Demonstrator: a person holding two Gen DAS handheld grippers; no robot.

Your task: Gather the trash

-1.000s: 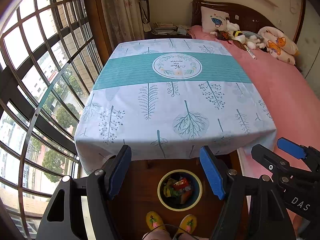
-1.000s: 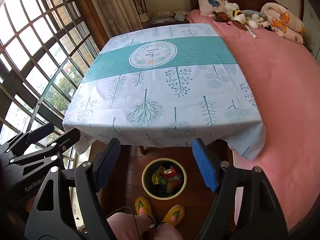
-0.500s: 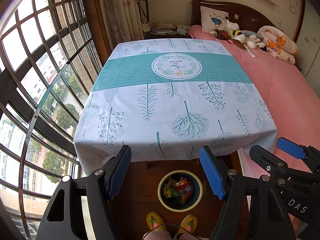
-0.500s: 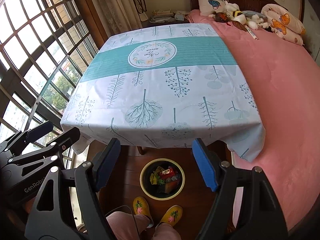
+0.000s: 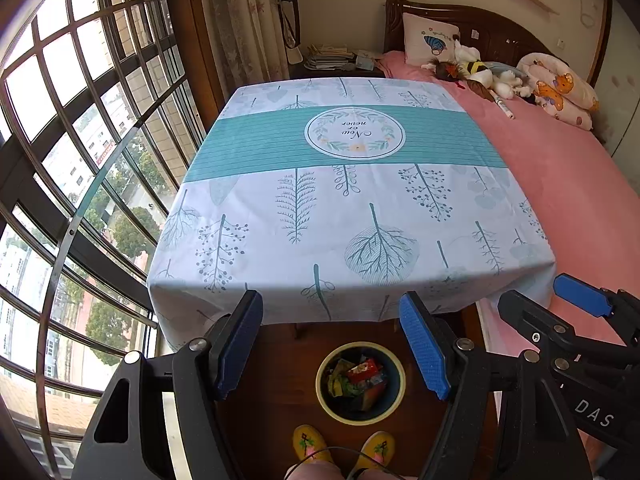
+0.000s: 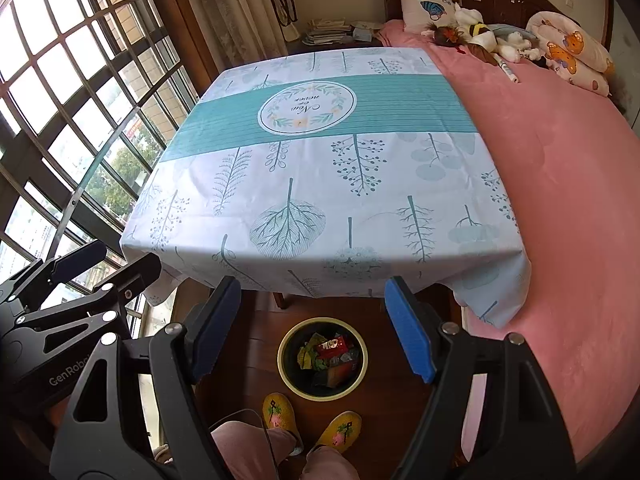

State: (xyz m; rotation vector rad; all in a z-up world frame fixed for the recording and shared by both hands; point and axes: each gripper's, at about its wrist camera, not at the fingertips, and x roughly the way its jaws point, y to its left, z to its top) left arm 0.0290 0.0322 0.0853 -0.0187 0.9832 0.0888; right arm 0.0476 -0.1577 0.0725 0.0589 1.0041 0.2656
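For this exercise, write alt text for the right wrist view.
An open blue-padded right gripper hangs over a round yellow-rimmed bin of wrappers on the wooden floor, before a table in a leaf-print cloth; yellow slippers show below.

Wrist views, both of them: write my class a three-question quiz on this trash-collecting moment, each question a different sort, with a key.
1. True or false: the left gripper is shut on a wrapper.
2. Where does the trash bin stand? A) on the tablecloth B) on the wooden floor by the table's near edge C) on the pink bed
3. Fill in: the bin already holds crumpled ______.

Key:
1. False; both it and the right gripper are open and hold nothing.
2. B, just ahead of the person's yellow slippers.
3. Wrappers; the tablecloth shows no trash.
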